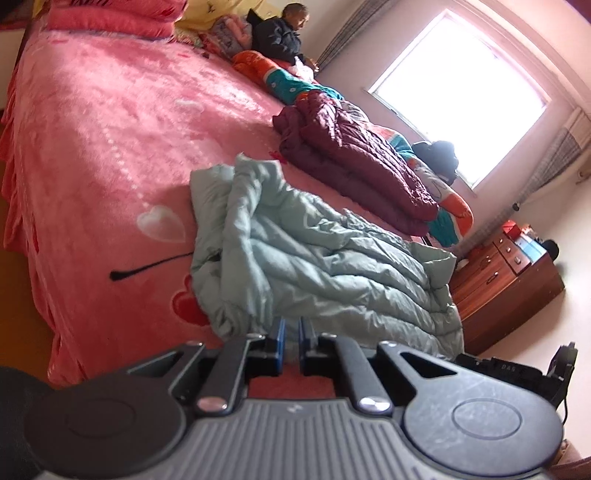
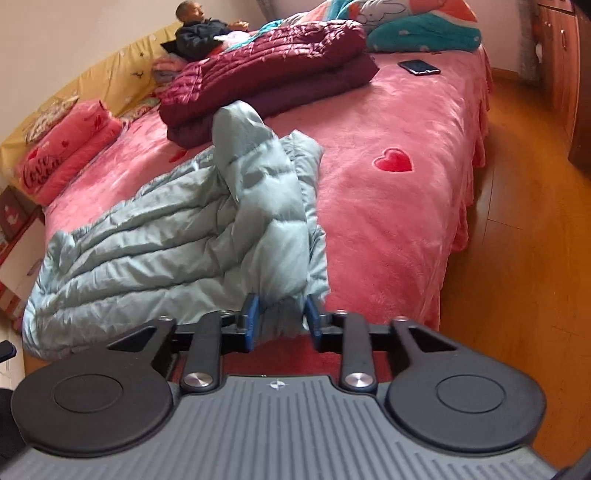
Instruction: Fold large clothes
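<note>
A crumpled light blue padded jacket [image 1: 314,258] lies on the pink bed [image 1: 110,147] near its edge. My left gripper [image 1: 291,332] is shut, its blue pads pinching the jacket's near hem. In the right wrist view the same jacket [image 2: 184,240] has one padded part standing up in a ridge that runs down to my right gripper [image 2: 282,317]. That gripper's pads stand apart, with blurred fabric lying loosely between them. A folded maroon quilted jacket [image 2: 266,77] rests farther back on the bed.
A person [image 2: 199,35] sits at the far end of the bed [image 2: 388,221] among pillows and bedding. A phone [image 2: 419,67] lies on the cover beyond the maroon jacket. A wooden dresser [image 1: 509,280] stands beside the bed under a window. A black cord [image 1: 147,267] crosses the cover.
</note>
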`<move>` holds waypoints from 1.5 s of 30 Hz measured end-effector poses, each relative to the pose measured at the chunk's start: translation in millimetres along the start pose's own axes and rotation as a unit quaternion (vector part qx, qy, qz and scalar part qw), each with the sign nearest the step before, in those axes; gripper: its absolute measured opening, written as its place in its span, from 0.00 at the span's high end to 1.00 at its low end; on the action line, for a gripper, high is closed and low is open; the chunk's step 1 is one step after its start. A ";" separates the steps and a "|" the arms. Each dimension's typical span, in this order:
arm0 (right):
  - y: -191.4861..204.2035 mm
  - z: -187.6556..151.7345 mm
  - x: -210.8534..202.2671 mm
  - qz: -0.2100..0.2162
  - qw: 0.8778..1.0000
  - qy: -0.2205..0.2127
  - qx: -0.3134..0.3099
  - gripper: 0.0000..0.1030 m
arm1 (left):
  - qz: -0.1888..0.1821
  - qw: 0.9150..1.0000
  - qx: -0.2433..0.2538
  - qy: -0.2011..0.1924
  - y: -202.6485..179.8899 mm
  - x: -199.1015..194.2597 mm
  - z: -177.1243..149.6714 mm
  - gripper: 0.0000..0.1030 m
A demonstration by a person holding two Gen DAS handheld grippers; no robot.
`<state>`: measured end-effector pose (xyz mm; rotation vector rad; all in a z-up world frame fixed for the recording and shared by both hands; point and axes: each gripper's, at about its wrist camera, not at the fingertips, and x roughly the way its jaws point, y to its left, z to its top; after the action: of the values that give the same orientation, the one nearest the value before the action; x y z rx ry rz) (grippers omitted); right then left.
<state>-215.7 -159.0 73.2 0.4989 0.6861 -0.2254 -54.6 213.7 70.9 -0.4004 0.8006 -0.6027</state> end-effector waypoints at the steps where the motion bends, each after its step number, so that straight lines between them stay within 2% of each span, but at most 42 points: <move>1: 0.4 0.8 -1.5 -0.001 1.000 -0.007 0.001 0.37 | 0.003 1.000 0.009 -0.001 -4.3 1.3 1.7 0.96; 4: 6.9 0.6 -12.5 -0.004 0.999 -0.046 -0.014 0.27 | 0.007 0.999 0.042 0.002 -21.5 7.9 2.8 0.96; 6: 14.4 2.7 -17.3 -0.013 0.996 -0.077 -0.039 0.25 | 0.006 0.998 0.063 0.008 -32.8 15.4 0.8 0.95; 9: 30.5 9.0 -14.8 0.006 0.991 -0.112 -0.076 0.25 | 0.011 0.995 0.098 0.024 -47.5 37.4 -1.7 0.94; 12: 47.6 17.3 3.2 0.026 0.987 -0.110 -0.110 0.25 | 0.022 0.992 0.118 0.037 -56.1 60.8 -2.1 0.94; 16: 65.8 29.1 41.9 0.027 0.982 -0.103 -0.153 0.25 | 0.049 0.988 0.143 0.031 -59.5 84.4 4.1 0.91; 21: 78.2 45.1 96.0 -0.018 0.977 -0.098 -0.188 0.25 | 0.075 0.990 0.122 0.005 -43.4 101.4 17.8 0.91; 28: 69.4 77.8 142.5 -0.056 0.980 -0.110 -0.155 0.25 | 0.108 0.987 0.111 -0.030 -28.5 131.8 42.2 0.91; 32: 70.5 93.1 160.4 -0.083 0.978 -0.120 -0.152 0.22 | 0.124 0.984 0.117 -0.056 -28.0 152.0 60.6 0.88; 33: 72.3 96.3 165.3 -0.091 0.976 -0.119 -0.155 0.18 | 0.131 0.983 0.114 -0.060 -26.6 157.0 66.3 0.85; 34: 73.9 99.6 169.9 -0.100 0.975 -0.119 -0.158 0.08 | 0.138 0.982 0.111 -0.064 -25.8 161.3 71.4 0.84; 35: 74.3 103.0 174.2 -0.113 0.973 -0.120 -0.161 0.03 | 0.145 0.981 0.107 -0.069 -25.0 165.5 76.0 0.79; 37: 70.4 110.3 183.1 -0.129 0.971 -0.120 -0.160 0.02 | 0.163 0.978 0.102 -0.077 -20.5 173.4 83.3 0.76; 43: 50.6 114.8 205.1 -0.117 0.981 -0.108 -0.112 0.00 | 0.198 0.968 0.123 -0.090 3.6 197.8 92.1 0.75; 45: 46.1 115.9 210.4 -0.106 0.984 -0.102 -0.096 0.00 | 0.197 0.968 0.126 -0.095 9.7 202.9 90.3 0.74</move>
<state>23.4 -186.4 29.2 0.2145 0.5532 -0.4011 128.2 101.5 12.6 -0.0576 0.5872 -0.2820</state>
